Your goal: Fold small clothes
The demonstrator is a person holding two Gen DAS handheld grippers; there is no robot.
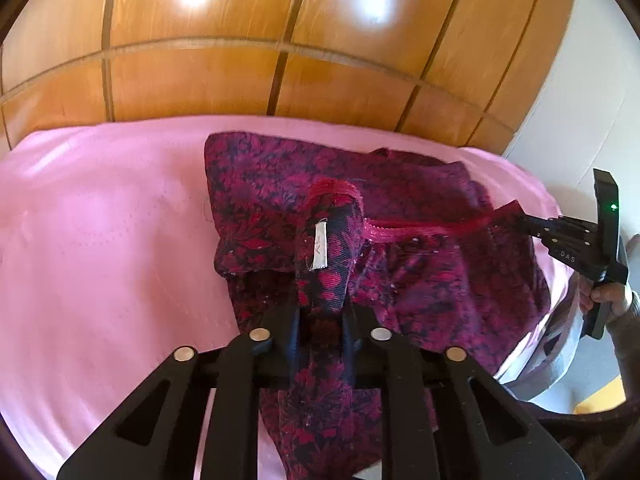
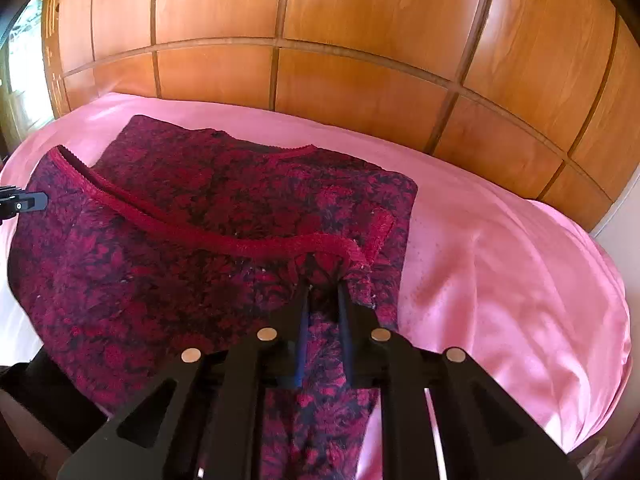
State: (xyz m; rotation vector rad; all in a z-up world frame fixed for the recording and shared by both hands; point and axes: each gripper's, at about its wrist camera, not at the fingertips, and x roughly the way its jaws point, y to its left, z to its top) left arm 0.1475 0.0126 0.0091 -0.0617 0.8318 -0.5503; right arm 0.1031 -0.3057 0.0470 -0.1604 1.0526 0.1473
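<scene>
A small dark red and black flowered garment (image 1: 420,280) with a red trimmed waistband (image 2: 192,232) lies half lifted on a pink bed sheet (image 1: 100,240). My left gripper (image 1: 322,300) is shut on one corner of it, where a white label (image 1: 320,246) shows just past the fingertips. My right gripper (image 2: 324,284) is shut on the opposite waistband corner, cloth bunched between its fingers. In the left wrist view the right gripper (image 1: 524,222) shows at the far right, pinching the red trim. The left gripper's tip (image 2: 36,200) shows at the left edge of the right wrist view.
A wooden panelled headboard (image 1: 280,60) rises behind the bed. A white wall (image 1: 592,100) stands at the right. A hand in a grey sleeve (image 1: 608,296) holds the right gripper's handle. The pink sheet (image 2: 500,260) stretches beside the garment.
</scene>
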